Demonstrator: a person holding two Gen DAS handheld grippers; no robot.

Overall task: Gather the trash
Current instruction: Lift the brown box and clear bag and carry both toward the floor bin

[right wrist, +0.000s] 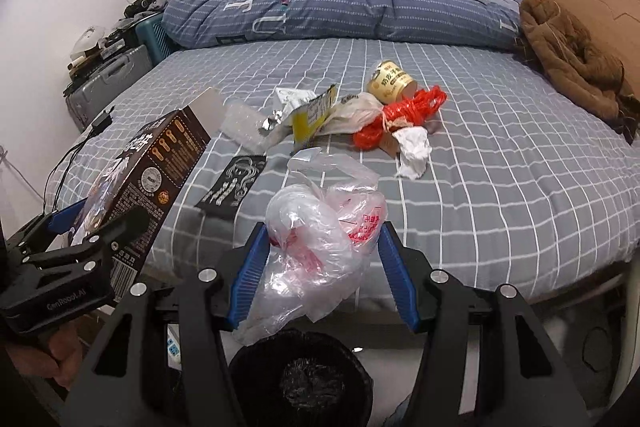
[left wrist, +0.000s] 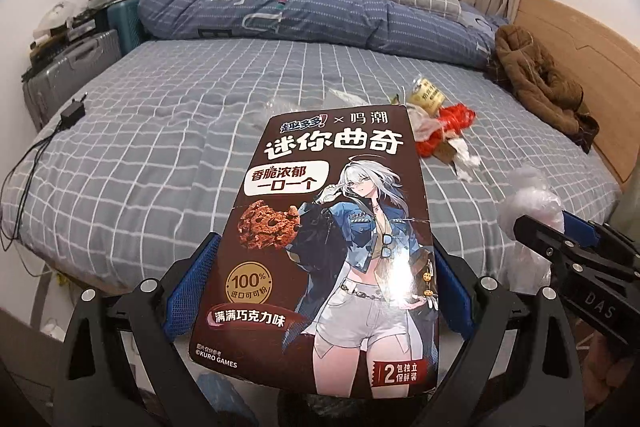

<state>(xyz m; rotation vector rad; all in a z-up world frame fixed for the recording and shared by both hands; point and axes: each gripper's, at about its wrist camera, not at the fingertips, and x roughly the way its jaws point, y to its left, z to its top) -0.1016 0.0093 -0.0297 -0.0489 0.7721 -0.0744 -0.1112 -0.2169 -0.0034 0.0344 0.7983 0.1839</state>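
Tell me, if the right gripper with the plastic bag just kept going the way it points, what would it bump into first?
Probably the bed. The right gripper, clamped on the clear plastic bag, aims forward and down at the checked sheet short of the trash pile, about where the white crumpled paper lies. Depth is hard to judge.

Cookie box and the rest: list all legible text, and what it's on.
"迷你曲奇", "香脆浓郁 一口一个", "100%", "满满巧克力味", "©KURO GAMES", "2": front of cookie box.
"DAS": right tool body.
"GenRobot.AI": left tool body.
"T", "U": quilt.
Yellow cup, clear plastic bag red print, box side panel: too blurred.
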